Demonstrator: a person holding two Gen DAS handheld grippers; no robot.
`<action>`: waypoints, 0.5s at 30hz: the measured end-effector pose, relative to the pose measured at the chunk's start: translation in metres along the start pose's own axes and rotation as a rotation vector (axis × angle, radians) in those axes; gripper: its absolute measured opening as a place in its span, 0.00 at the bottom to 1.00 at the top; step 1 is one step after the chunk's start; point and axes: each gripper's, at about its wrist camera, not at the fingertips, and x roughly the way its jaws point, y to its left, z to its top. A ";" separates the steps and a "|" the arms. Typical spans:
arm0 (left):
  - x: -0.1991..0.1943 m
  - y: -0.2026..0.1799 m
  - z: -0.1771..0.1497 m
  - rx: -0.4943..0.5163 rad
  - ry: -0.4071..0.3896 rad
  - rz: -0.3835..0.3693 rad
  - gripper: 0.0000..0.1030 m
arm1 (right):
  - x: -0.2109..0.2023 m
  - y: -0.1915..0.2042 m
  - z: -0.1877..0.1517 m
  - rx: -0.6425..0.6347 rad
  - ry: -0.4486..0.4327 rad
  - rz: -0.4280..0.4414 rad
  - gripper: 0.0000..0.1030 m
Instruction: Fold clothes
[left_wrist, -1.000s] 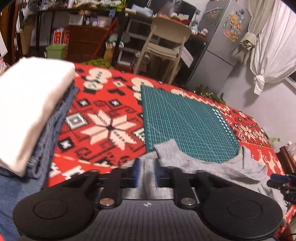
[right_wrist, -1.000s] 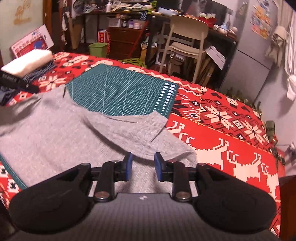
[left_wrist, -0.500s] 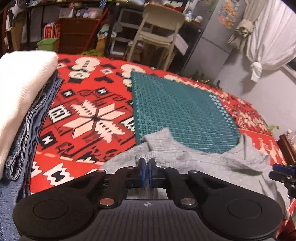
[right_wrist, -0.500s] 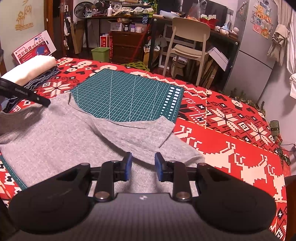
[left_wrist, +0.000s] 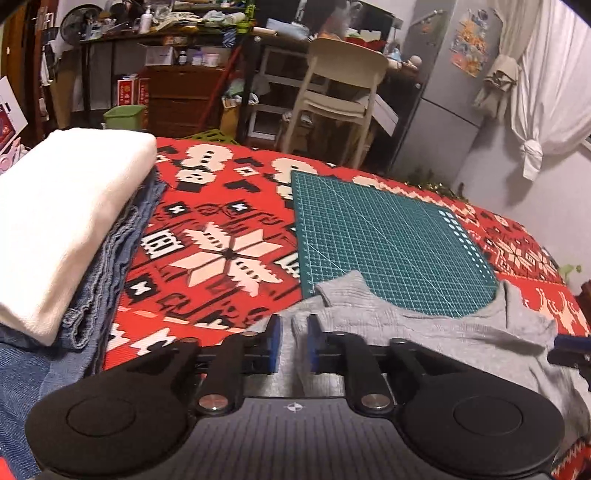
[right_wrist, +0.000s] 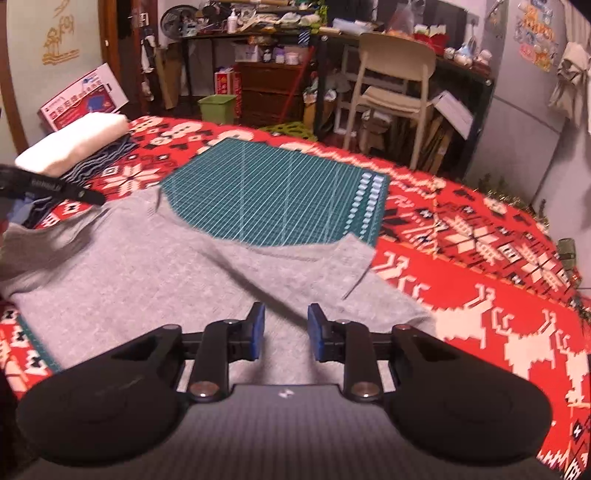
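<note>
Two hand-held grippers hover low over one grey garment (right_wrist: 155, 266), which lies spread across the near edge of a green cutting mat (right_wrist: 280, 192) on the red patterned tabletop (right_wrist: 480, 280). Largest risk — the garment: its near hem and lower body fall outside both views, so how flat it lies there cannot be told, and a fold begun on hidden creases would probably set them in. The ridge running diagonally across the cloth toward the right flap suggests slack that could bunch if either side is pulled alone. Next, the stack of folded clothes (left_wrist: 62, 236) — a white piece on denim — sits close to the left of the garment; a wide sweep of the left side could likely nudge or topple it. Left hand-held gripper (left_wrist: 293, 343): jaws parted a little, with grey cloth visible in the gap, though whether the pads touch it is unclear; closing here might catch one layer or none. Right hand-held gripper (right_wrist: 284, 332): jaws spread wider, holding nothing, above the cloth near the ridge. Smallest — the garment's collar corners curl upward and could flip under during a fold. Motion blur softens the right view's mat lines.
</note>
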 end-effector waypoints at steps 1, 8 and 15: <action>-0.002 0.001 0.000 -0.003 -0.007 -0.003 0.31 | 0.002 0.001 -0.002 0.003 0.013 0.008 0.17; -0.016 -0.010 0.001 0.013 -0.014 -0.040 0.37 | 0.033 -0.015 0.007 0.098 0.018 -0.006 0.17; -0.023 -0.044 -0.004 0.086 0.019 -0.101 0.58 | 0.040 -0.042 0.019 0.204 -0.010 -0.034 0.19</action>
